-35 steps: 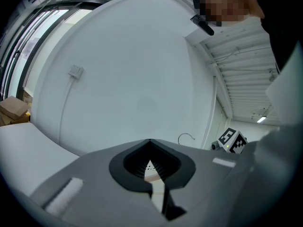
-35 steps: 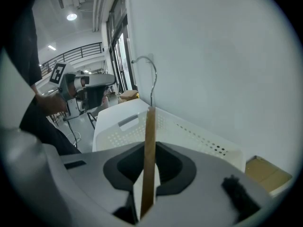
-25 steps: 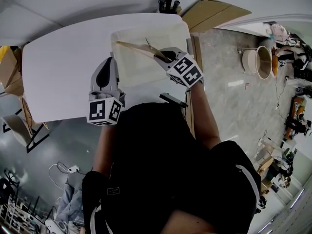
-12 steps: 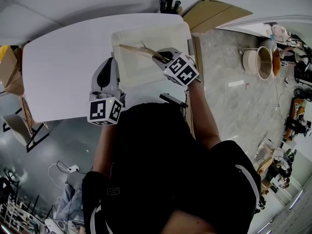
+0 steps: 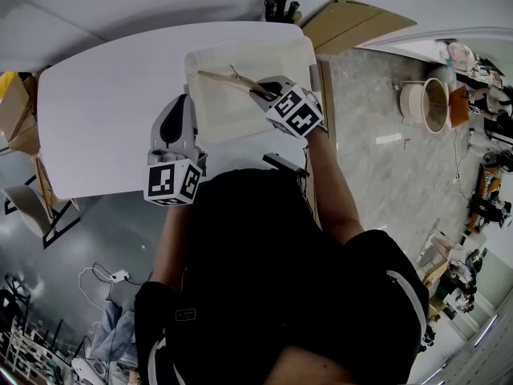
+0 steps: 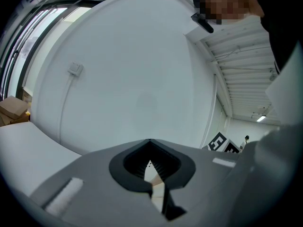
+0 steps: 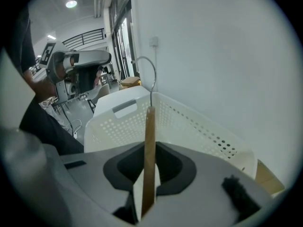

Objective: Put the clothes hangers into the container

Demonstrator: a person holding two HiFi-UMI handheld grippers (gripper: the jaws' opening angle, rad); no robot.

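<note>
**Hanger nudged further over the container**

Over the last second the right hand-held gripper (image 5: 263, 93) has crept up-left, hanger with it. It is clamped on the wooden hanger (image 5: 228, 80) and angled down over the white perforated container (image 5: 192, 95); the hanger seems not yet inside. The left hand-held gripper (image 5: 178, 103) has its jaws together, empty, just beside the container. Risk: the wire hook (image 7: 147, 67) snags the rim or a perforation on release, leaving the hanger propped up. White table (image 5: 104, 119); cardboard (image 5: 353, 18) and grey floor beyond.
</note>
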